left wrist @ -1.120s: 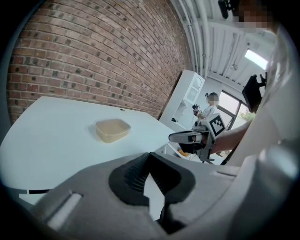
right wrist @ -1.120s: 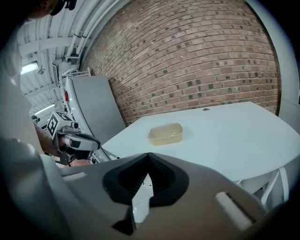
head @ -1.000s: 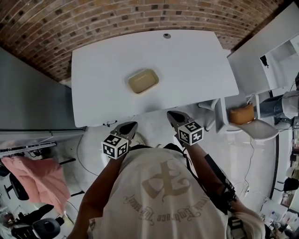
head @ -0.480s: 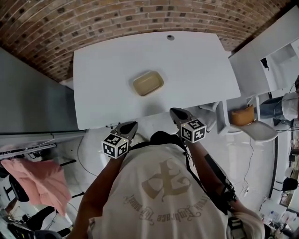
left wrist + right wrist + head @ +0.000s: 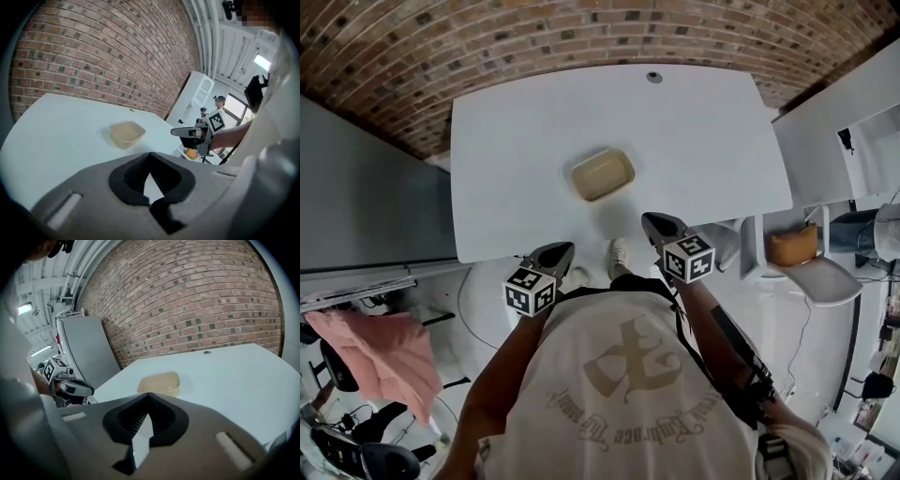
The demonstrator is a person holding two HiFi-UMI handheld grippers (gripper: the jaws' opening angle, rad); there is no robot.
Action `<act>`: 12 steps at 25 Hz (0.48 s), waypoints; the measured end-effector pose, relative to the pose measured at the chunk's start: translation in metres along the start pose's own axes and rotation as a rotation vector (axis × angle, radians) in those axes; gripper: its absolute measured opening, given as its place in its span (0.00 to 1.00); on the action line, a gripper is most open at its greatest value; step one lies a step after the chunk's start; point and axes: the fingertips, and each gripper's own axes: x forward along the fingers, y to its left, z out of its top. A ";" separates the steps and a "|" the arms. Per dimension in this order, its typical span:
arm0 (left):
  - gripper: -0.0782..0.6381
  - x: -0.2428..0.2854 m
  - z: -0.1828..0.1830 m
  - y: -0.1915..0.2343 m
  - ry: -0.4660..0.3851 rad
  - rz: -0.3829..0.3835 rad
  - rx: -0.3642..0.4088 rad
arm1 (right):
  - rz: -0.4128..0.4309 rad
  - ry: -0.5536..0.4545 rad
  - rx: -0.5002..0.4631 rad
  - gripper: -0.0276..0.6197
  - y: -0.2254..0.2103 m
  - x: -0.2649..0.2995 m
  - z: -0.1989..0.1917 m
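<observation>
A shallow, tan container is seen lying open side up a little to the person's side of the middle of the white worktop, with bare surface all round it and nothing touching it; whether anything is inside cannot be made out. The two grippers are held over the near edge of the worktop, well short of the container. The left gripper is placed near and to its left and the right gripper near and to its right, both pointed roughly toward it. In the left gripper view the jaws of the left gripper are found closed tip to tip with nothing between them. The right gripper view shows the same of the right gripper: pads brought together, nothing held. The step in hand is judged to be an approach, with no contact yet made. For a hold on the container's rim, the jaws would first have to be parted and a gripper carried forward and lowered over one wall, the other being kept free to steady the far side, since so light a dish could be pushed across the smooth surface. Beyond the worktop a brick wall is seen, and to the right a chair bearing a tan bag.
</observation>
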 end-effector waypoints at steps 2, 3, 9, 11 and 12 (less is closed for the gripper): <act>0.11 0.008 0.009 0.001 0.001 0.011 0.002 | 0.011 0.002 -0.001 0.05 -0.012 0.006 0.007; 0.11 0.011 0.012 0.002 0.003 0.018 0.001 | 0.017 0.003 0.001 0.05 -0.017 0.009 0.010; 0.11 0.035 0.028 0.013 0.004 0.059 -0.050 | 0.068 0.018 0.001 0.05 -0.045 0.030 0.026; 0.11 0.041 0.032 0.022 -0.004 0.077 -0.099 | 0.091 0.025 -0.002 0.05 -0.051 0.039 0.031; 0.11 0.044 0.034 0.026 -0.005 0.089 -0.120 | 0.103 0.029 -0.004 0.05 -0.054 0.043 0.034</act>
